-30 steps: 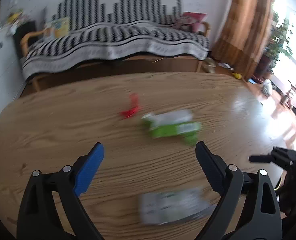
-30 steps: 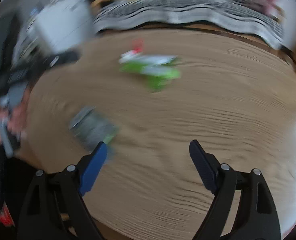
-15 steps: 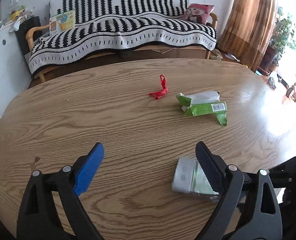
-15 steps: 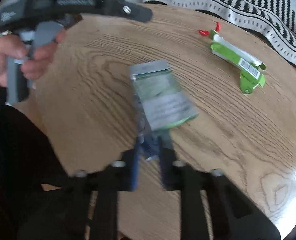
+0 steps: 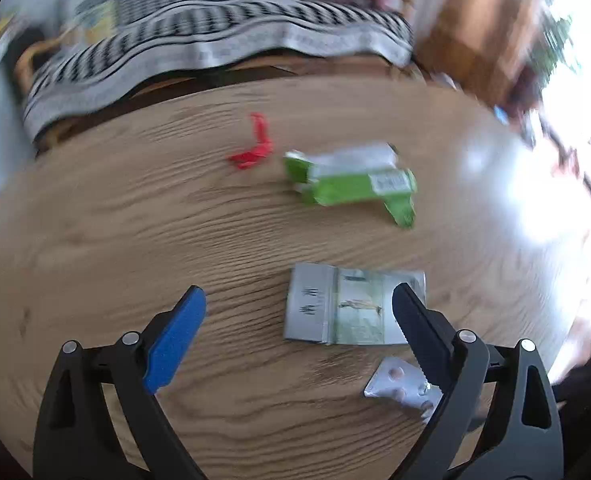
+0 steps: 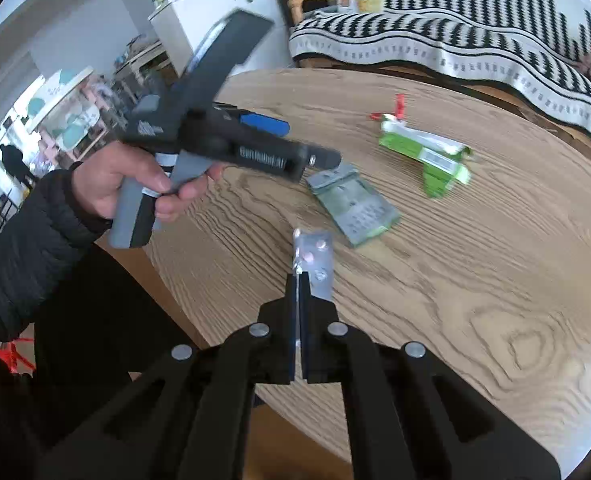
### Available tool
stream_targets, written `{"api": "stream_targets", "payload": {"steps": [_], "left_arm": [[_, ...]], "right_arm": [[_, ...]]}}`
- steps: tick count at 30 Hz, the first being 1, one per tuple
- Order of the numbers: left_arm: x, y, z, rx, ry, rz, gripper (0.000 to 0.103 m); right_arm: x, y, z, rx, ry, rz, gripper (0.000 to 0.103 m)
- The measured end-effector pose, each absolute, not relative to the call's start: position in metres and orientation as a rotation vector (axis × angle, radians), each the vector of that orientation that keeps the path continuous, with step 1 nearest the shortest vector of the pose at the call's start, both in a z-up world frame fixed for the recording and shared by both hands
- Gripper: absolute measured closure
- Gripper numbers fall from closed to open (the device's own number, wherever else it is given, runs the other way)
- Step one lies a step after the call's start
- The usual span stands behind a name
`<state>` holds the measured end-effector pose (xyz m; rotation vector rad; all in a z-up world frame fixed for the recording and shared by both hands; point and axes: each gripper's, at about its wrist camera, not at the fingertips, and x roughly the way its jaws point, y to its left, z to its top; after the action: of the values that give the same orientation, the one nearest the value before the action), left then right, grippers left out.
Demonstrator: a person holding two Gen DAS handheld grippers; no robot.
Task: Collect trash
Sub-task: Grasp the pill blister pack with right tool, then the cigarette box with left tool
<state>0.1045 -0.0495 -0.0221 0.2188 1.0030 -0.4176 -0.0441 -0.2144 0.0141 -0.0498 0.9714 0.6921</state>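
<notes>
Worktop (image 5: 95, 220): oval, wood grain, four pieces of trash on or over it.

Green wrapper (image 5: 351, 184): flat on the worktop toward the far side, long axis running left-right in the left wrist view, one torn flap pointing back toward the near edge. Well apart from both tools.

Grey-green packet (image 5: 355, 308): flat on the worktop, nearer than the green wrapper, long axis also left-right in the left wrist view. Lies just ahead of the left hand-held gripper (image 5: 297, 308), offset toward its right-hand finger, whose tip overlaps the packet's right end in the picture. Jaws spread wide, nothing between the pads, no contact visible. Judged the next pickup for this hand: packet nearer to it than to the right one, but a sideways shift toward the packet looks needed to centre it, plus a roll of the wrist so the pads close across the short side.

Pill blister (image 6: 315, 256): silver, small, pinched by one corner in the right hand-held gripper (image 6: 298, 276), jaws fully closed on it. Appears lifted off the surface near the worktop's edge; height not certain.

Red scrap (image 5: 255, 144): smallest, curled, just left of the green wrapper, farthest from both tools.
</notes>
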Motion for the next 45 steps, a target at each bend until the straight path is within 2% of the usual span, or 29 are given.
{"api": "stream_targets", "payload": {"steps": [2,10,11,12,13,14,15,17,23,28,32,35,37,38,39,45], "left_arm": [[0.102,-0.059,-0.024,0.293,1.001,-0.41,0.012],[0.095,-0.089,-0.036,0.309,1.048,-0.424,0.01],[0.093,-0.095,-0.038,0.337,1.046,-0.424,0.01],[0.091,-0.101,-0.041,0.37,1.047,-0.425,0.01],[0.089,-0.105,-0.044,0.4,1.041,-0.426,0.01],[0.088,-0.107,-0.047,0.425,1.038,-0.425,0.01],[0.088,-0.108,-0.047,0.449,1.031,-0.414,0.01],[0.089,-0.102,-0.043,0.433,1.011,-0.408,0.007],[0.095,-0.094,-0.052,0.377,1.086,-0.463,0.006],[0.096,-0.079,-0.036,0.373,1.019,-0.475,0.006],[0.106,-0.063,-0.032,0.326,1.023,-0.476,0.006],[0.102,-0.062,-0.026,0.434,0.931,-0.535,0.006],[0.102,-0.058,-0.023,0.509,0.882,-0.596,0.006],[0.101,-0.055,-0.02,0.542,0.861,-0.645,0.006],[0.1,-0.052,-0.018,0.567,0.838,-0.681,0.006],[0.091,-0.054,-0.028,0.68,0.822,-0.907,0.007]], "right_arm": [[-0.041,-0.223,0.013,-0.032,0.97,0.665,0.101],[-0.049,-0.228,-0.016,-0.052,1.06,0.563,0.101],[-0.05,-0.227,-0.016,-0.05,1.059,0.564,0.097],[-0.05,-0.228,-0.015,-0.043,1.054,0.566,0.081],[-0.051,-0.229,-0.014,-0.038,1.045,0.563,0.057],[-0.052,-0.229,-0.012,-0.034,1.027,0.556,0.013],[-0.057,-0.229,-0.007,-0.039,0.978,0.543,0.006],[-0.059,-0.226,0.001,-0.051,0.954,0.563,0.006],[-0.048,-0.192,-0.015,-0.088,1.018,0.608,0.006],[-0.033,-0.16,-0.04,-0.141,1.056,0.62,0.007],[-0.017,-0.147,-0.06,-0.149,1.087,0.597,0.024],[-0.016,-0.135,-0.065,-0.206,1.056,0.583,0.029],[-0.019,-0.129,-0.063,-0.227,1.037,0.59,0.049],[-0.021,-0.129,-0.062,-0.226,1.045,0.614,0.076],[-0.023,-0.129,-0.062,-0.214,1.06,0.636,0.086],[-0.035,-0.164,-0.044,-0.107,1.08,0.689,0.086]]}}
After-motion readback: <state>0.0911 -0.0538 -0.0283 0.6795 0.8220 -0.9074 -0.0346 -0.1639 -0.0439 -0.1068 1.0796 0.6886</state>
